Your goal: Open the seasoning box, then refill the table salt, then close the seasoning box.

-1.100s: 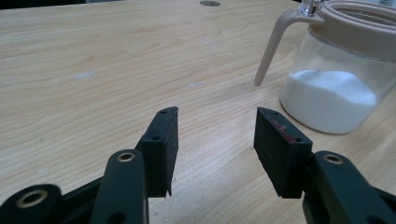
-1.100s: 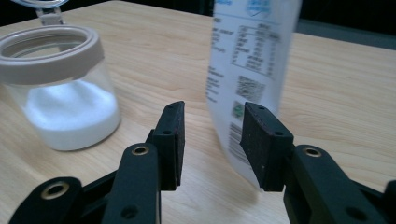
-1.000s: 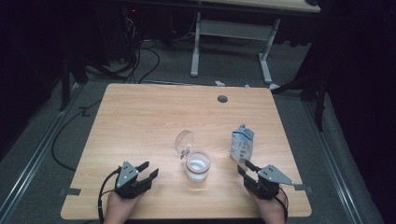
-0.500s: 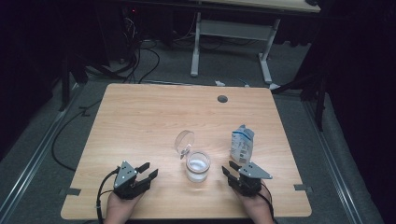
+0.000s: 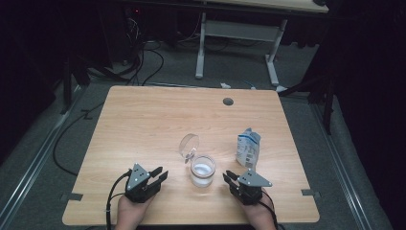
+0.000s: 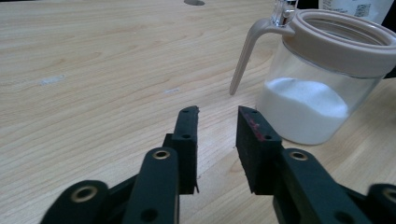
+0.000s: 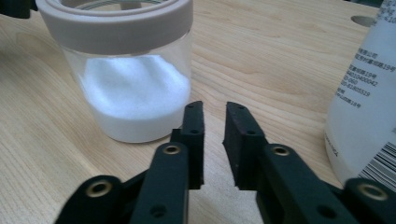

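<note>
The table (image 5: 143,124) is carrying three things, all lying beyond the fingers: a white pouch (image 5: 249,147), a clear jar (image 5: 202,170) with a beige collar and a bed of white powder, and the jar's hinged lid (image 5: 188,144), which is standing open behind it.

The pouch is sitting just ahead of the right gripper (image 5: 231,177) and slightly to its outer side; in the right gripper view it is rising at the edge (image 7: 364,102). The jar is standing between the two grippers, off the inner side of each, with a gap to both.

The left gripper (image 5: 160,175) is resting near the table's front edge, its fingers (image 6: 187,140) having just been closing to a narrow gap with nothing between them. The right fingers (image 7: 195,135) have likewise been closing, nearly meeting, and are also empty.

This looks like the approach before any grasp. The next move probably calls for the right fingers to spread wide enough for the pouch, and the left to widen for steadying the jar.
</note>
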